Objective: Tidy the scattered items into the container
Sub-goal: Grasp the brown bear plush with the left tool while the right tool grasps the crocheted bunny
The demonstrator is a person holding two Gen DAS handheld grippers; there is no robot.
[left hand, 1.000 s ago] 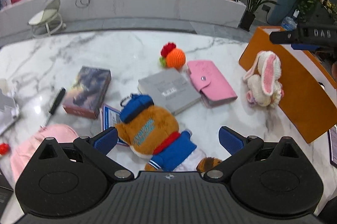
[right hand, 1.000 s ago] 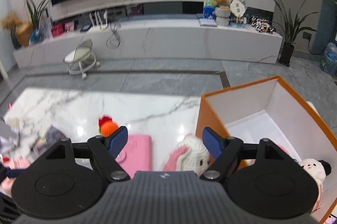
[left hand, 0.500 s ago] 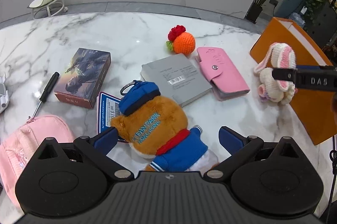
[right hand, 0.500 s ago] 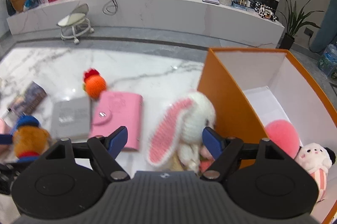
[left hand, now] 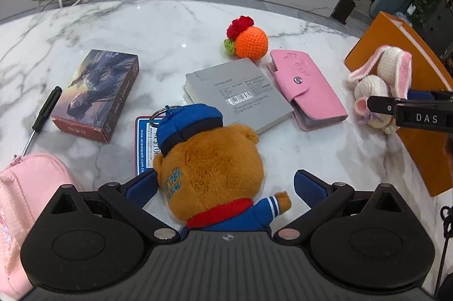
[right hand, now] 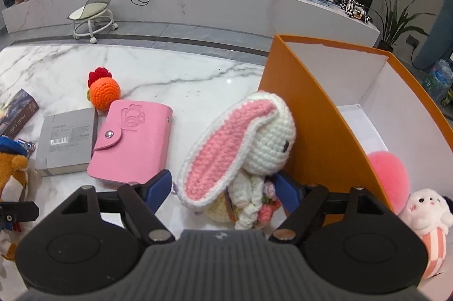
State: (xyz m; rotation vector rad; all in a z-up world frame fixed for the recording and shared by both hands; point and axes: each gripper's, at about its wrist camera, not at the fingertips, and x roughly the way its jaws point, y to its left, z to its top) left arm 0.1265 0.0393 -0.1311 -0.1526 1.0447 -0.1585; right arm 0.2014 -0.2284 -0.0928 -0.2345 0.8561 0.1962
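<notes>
One orange box (right hand: 317, 128) stands on the marble bench (left hand: 158, 26); inside it lie one pink ball (right hand: 389, 176) and one small white plush (right hand: 427, 212). Against the box's outer wall sits one crocheted rabbit (right hand: 254, 148), between my right jaws (right hand: 225, 189), which are spread on either side of it; I cannot tell if they touch it. Further from the box lie one pink wallet (left hand: 307, 90), one grey notebook (left hand: 237, 94), one orange crochet ball (left hand: 250, 42) and one bear (left hand: 209, 168), which my left jaws (left hand: 226, 186) straddle wide open.

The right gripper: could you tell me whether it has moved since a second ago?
Yes. The right gripper has come down toward the table beside the orange box, and its open fingers now flank the crochet bunny.
</notes>
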